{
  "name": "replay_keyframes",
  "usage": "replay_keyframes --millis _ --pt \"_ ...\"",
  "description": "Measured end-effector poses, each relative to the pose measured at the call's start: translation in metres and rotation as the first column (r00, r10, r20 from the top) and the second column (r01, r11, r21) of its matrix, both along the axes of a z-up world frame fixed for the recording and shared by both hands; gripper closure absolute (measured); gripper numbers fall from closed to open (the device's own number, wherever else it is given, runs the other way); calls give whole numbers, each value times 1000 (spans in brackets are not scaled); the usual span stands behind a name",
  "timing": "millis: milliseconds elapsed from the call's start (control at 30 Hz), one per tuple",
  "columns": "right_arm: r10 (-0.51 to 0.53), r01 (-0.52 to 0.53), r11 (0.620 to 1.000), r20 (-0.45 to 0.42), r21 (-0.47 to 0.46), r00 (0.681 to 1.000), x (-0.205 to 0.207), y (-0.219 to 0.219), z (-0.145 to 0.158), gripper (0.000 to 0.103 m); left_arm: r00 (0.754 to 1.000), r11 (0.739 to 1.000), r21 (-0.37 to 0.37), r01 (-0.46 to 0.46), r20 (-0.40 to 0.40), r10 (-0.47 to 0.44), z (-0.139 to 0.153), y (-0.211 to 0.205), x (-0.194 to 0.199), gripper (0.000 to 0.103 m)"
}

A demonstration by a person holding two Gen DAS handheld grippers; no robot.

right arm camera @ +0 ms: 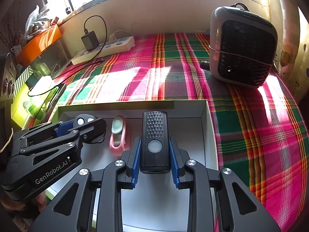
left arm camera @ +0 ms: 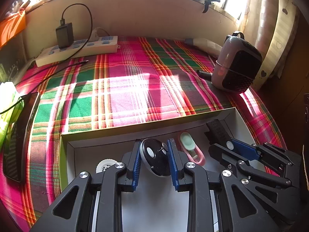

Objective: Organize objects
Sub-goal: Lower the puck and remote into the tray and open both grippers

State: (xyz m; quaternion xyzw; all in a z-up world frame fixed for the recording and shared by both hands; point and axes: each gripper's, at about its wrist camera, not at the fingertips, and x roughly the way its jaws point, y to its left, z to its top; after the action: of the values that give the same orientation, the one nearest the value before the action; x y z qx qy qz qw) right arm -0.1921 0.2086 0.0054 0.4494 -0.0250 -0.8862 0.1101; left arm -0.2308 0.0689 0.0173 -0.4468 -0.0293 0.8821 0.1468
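Placement is the step in hand: over the white box (right arm camera: 207,127), the left gripper (left arm camera: 154,154) jaws clamp a round black-and-white device (left arm camera: 156,157), the right gripper (right arm camera: 155,150) jaws clamp a black torch (right arm camera: 155,139). A pink-and-green item (right arm camera: 118,135) lies between them. Next: lower, then release. Legible: "GenRobot.AI".

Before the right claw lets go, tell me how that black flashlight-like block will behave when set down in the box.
The black block looks rigid, a hard case that should not flex between the right claw pads. Its flat, rectangular sides suggest it will lie still rather than roll on the white box floor. Stood on end it would probably tip, being tall and narrow.
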Motion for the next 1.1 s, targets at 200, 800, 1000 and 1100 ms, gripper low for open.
replay_keyframes --millis 200,800,1000,1100 --pt "4 -4 1000 -4 4 1000 -1 -2 -1 75 1000 1000 -16 4 14 -4 -2 3 -2 79" --pt "20 -20 999 5 29 1000 -3 -6 -5 75 999 1000 -31 1 36 0 -5 7 -6 78" --pt "17 -17 999 5 27 1000 -3 -7 -5 75 999 999 -33 -1 37 2 -6 6 -6 77" --pt "15 -15 999 1 30 1000 -2 -7 -4 75 999 1000 -30 -2 39 3 -6 6 -6 77"
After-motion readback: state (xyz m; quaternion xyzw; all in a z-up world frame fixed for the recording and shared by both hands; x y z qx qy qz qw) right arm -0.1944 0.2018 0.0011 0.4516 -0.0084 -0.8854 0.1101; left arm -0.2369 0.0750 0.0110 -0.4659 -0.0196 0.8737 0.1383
